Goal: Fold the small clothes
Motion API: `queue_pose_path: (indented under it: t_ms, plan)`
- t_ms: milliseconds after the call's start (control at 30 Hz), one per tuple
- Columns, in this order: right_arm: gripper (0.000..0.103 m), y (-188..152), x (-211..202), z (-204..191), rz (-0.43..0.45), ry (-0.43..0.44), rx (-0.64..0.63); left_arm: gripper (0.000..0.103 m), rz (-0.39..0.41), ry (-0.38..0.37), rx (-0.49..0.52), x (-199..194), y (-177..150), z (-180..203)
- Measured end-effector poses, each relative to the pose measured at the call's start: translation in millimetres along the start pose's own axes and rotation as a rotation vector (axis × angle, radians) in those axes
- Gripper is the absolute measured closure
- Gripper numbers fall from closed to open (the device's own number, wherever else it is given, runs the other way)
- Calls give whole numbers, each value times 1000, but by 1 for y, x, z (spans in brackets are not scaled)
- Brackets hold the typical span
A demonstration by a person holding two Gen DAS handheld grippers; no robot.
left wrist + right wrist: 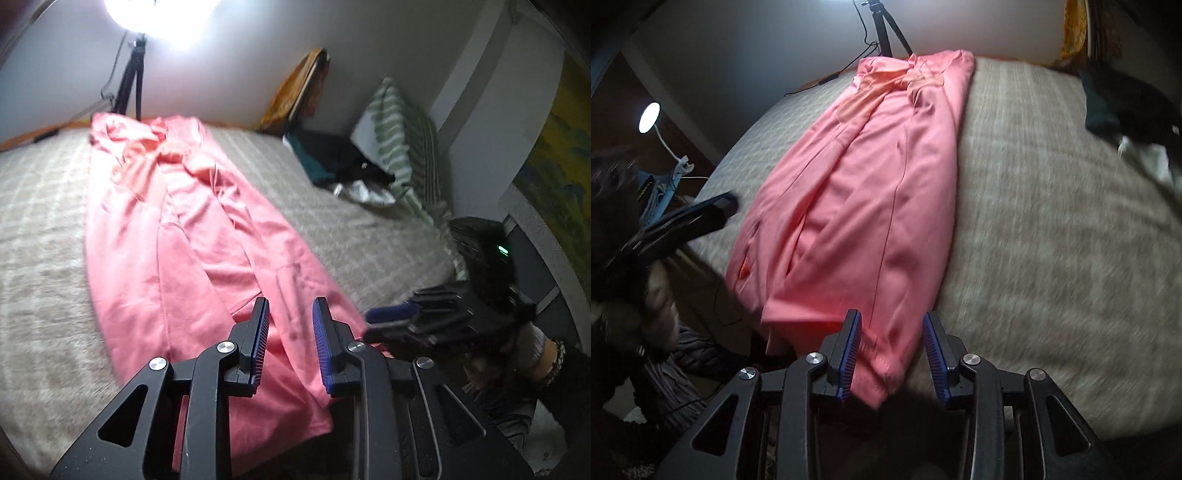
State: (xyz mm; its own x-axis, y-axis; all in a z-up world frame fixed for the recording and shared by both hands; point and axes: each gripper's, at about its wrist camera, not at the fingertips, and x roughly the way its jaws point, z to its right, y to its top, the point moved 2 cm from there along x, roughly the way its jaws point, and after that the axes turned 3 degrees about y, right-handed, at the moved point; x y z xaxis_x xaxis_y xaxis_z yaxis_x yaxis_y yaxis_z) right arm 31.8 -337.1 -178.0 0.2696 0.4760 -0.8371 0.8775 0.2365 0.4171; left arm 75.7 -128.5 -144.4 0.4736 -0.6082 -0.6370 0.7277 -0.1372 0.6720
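Bed (44, 229): large, covered in a pale checked blanket, bearing the one garment (192, 229) in work, a long salmon-pink piece folded lengthwise into a narrow strip that ran from the near edge at 6 o'clock in both views to the far edge at 12 o'clock, below a tripod (130, 88). Garment, condition: smooth knit, two or three long seams or fold lines down its length, bunched and rumpled at the far end, near hem hanging slightly over the bed edge; what kind of garment it was could not be told. Step in hand, as judged: the next fold, taking the near hem up and over toward the far end. To do it well, both grippers would want to take the near hem at its two corners, level with each other, through all layers at once, lift only enough to clear the cloth, and lay it down square so the long edges stayed matched; the rumpled far end would likely want smoothing first. Left gripper (290, 343): jaws apart, a little gap, pink cloth showing between them but not pressed by the pads; nothing held. Right gripper (892, 354): jaws apart somewhat wider, straddling the near right corner of the hem, pads not closed on it; in the left view it (391, 317) sat at 4 o'clock, blurred. Other clothes (332, 162): dark heap at 2 o'clock in the left view, well apart from the garment. Pillow (402, 140): green-striped, beside that heap. Lamp (649, 117): small, round, at 9 o'clock in the right view.
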Motion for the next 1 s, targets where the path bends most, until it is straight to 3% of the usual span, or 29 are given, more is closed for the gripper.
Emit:
queue_pose_path:
  t_ms: [133,167,200,267,367,533,567,667,733,900,1000]
  plan:
    - [68,-14,5,-7,-21,-26,-54,81,-58,-3,-56,22,-5,-11]
    - [73,-18,6,-9,-26,-35,-65,81,-68,-5,-57,24,-7,-10]
    - [88,-21,7,-10,-25,-46,-75,81,-80,-7,-55,27,-9,-8]
    - [99,-27,4,-12,-11,-59,-92,81,-99,-15,-40,31,-13,-3]
    - [102,-32,-7,-19,28,-84,-116,81,-121,-12,-13,36,-19,3]
    - [102,-37,-26,-28,72,-119,-154,81,-167,-26,-31,45,-27,4]
    - [101,-40,-24,-30,55,-146,-174,81,-171,-28,-27,45,-28,5]
    - [101,-55,-19,-33,-15,-118,-212,81,-169,4,26,44,-32,10]
    - [101,-60,-25,-31,-12,-129,-214,81,-169,8,38,43,-33,12]
    - [82,-43,-31,-22,72,-129,-196,81,-170,15,46,43,-36,13]
    - [79,-30,-14,-34,54,-125,-284,81,-168,18,55,44,-36,13]
